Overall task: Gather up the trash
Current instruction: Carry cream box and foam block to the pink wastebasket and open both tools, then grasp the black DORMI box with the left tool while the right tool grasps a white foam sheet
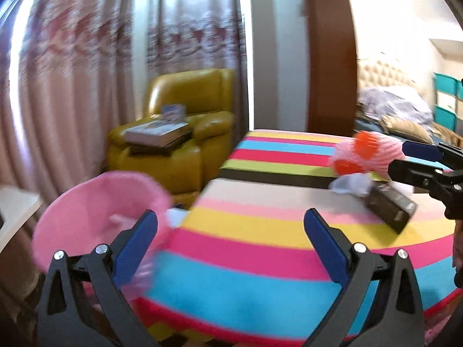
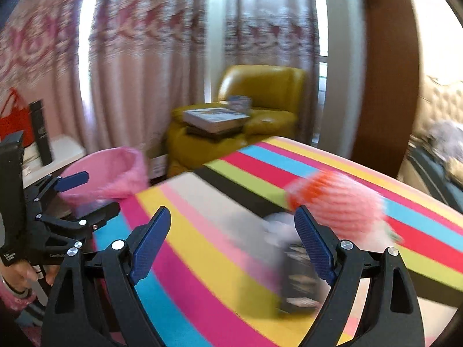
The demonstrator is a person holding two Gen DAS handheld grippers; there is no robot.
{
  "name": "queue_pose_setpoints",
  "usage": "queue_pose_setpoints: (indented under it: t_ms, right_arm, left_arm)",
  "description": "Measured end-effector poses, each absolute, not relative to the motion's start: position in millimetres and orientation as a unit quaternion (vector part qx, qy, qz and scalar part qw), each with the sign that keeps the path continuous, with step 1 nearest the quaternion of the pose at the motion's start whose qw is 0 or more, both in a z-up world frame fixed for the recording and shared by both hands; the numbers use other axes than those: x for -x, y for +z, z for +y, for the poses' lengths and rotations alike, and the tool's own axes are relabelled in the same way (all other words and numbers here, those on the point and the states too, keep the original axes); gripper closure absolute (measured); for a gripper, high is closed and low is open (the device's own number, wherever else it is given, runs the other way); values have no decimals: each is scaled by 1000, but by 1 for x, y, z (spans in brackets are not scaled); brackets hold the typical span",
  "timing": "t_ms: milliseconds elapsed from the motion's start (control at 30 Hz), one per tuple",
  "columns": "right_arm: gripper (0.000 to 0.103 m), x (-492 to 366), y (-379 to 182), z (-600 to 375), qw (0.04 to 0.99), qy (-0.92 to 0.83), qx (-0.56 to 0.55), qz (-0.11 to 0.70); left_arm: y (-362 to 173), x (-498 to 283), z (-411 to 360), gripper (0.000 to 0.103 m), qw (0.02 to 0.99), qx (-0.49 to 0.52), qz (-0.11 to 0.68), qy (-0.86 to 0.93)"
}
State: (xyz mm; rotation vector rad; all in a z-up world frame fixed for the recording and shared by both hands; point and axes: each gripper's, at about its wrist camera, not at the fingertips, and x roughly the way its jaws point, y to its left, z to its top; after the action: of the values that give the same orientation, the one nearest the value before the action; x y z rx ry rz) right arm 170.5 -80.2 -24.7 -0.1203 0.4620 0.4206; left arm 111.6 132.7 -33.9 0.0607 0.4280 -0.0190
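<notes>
- The left hand-held gripper (image 1: 231, 231) hangs over the near edge of the striped worktop (image 1: 260, 231), its 2 blue-padded fingers (image 1: 136, 248) spread wide with nothing between them.
- The right hand-held gripper (image 2: 233, 237) is also spread wide and holds nothing; its right finger (image 2: 314, 245) overlaps the dark box in that view, but whether it touches cannot be told.
- In the left wrist view the right hand-held gripper (image 1: 411, 159) comes in from the right edge, just beside the pink foam net.
- The trash lies together on the worktop toward its right side: a pink foam net with orange patches (image 1: 367, 153), a crumpled white tissue (image 1: 350, 183) just in front of it, and a dark box (image 1: 390, 205) lying flat beside the tissue.
- The right wrist view shows the same 3 things blurred: the net (image 2: 338, 199), the tissue (image 2: 277, 225) and the box (image 2: 301, 283).
- A pink-lined bin (image 1: 95, 211) stands off the left edge of the worktop, just behind the left finger in the left wrist view; in the right wrist view the bin (image 2: 115, 173) sits behind the left hand-held gripper (image 2: 84, 193).
- Beyond the worktop stands a yellow armchair (image 1: 179, 133) with a stack of books (image 1: 156, 136) on its seat, in front of pink curtains (image 1: 86, 72).
</notes>
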Motion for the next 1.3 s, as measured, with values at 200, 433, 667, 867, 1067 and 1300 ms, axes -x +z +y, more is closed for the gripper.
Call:
queue_pose_setpoints:
  t_ms: [200, 433, 667, 867, 1067, 1300]
  right_arm:
    - [21, -183, -46, -162, 957, 104, 11, 271]
    - [21, -200, -68, -197, 947, 60, -28, 314]
    - [21, -228, -75, -190, 936, 46, -49, 345]
    - [20, -262, -89, -180, 919, 22, -62, 388]
    - [18, -268, -91, -173, 918, 18, -34, 395]
    - [19, -228, -77, -209, 921, 1, 22, 388]
  left_arm:
    - [-42, -145, 70, 5, 976, -20, 210, -51]
    - [-66, -172, 28, 5, 970, -56, 228, -56]
    - [-72, -177, 34, 5, 965, -41, 246, -83]
    - [-73, -170, 39, 5, 969, -29, 230, -88]
    - [-76, -177, 37, 5, 963, -35, 255, -85]
    - [-77, -176, 38, 5, 963, -40, 255, -84]
